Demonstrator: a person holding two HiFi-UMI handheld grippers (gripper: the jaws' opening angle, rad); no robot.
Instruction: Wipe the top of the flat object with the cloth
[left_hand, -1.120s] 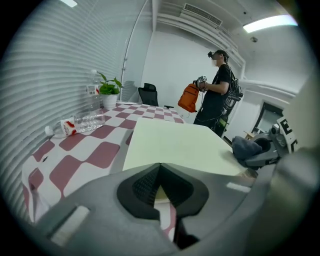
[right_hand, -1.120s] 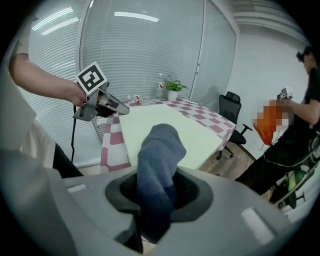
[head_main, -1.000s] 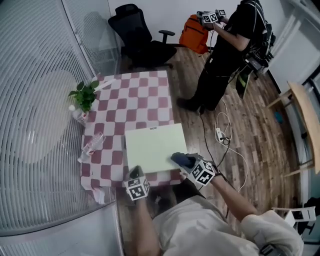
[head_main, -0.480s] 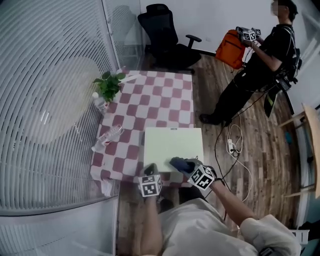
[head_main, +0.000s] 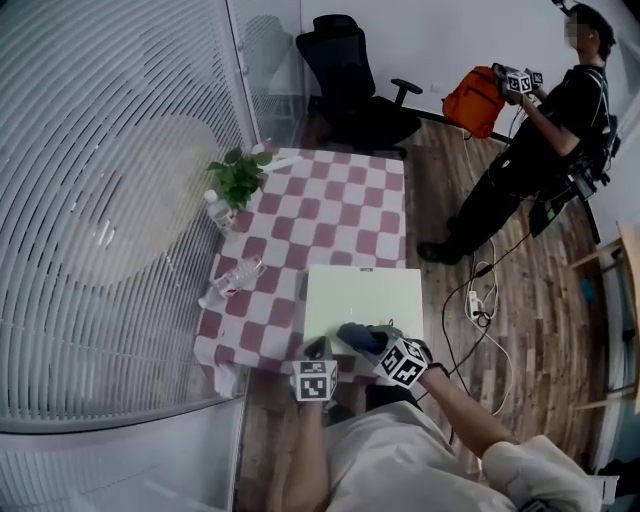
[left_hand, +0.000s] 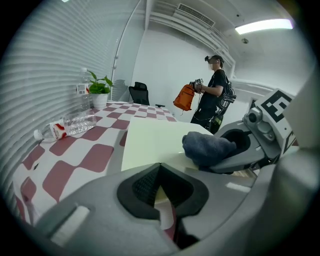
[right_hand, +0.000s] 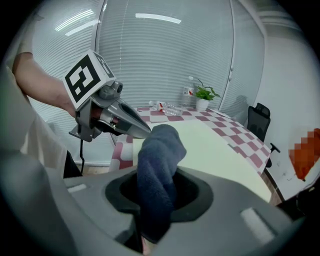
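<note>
Right gripper view: cloth (right_hand: 159, 160) between tongs (right_hand: 156, 197)

a checkered table (head_main: 330, 225) stands on a wood floor (head_main: 530, 290). left of the table, slatted blinds (head_main: 110, 200) cover a glass wall. beyond the table, a black office chair (head_main: 350, 85) sits near a white wall (head_main: 440, 40). a ceiling light (left_hand: 262, 25) glows high above the table.

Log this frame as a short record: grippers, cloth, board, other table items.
left gripper: jaws closed at the flat board's near edge, apparently pinching it
right gripper: shut on dark blue cloth
cloth position: over the board's near edge
board: pale, flat on checkered table
other items: lying water bottle, potted plant
bystander: person standing beyond the table
</note>
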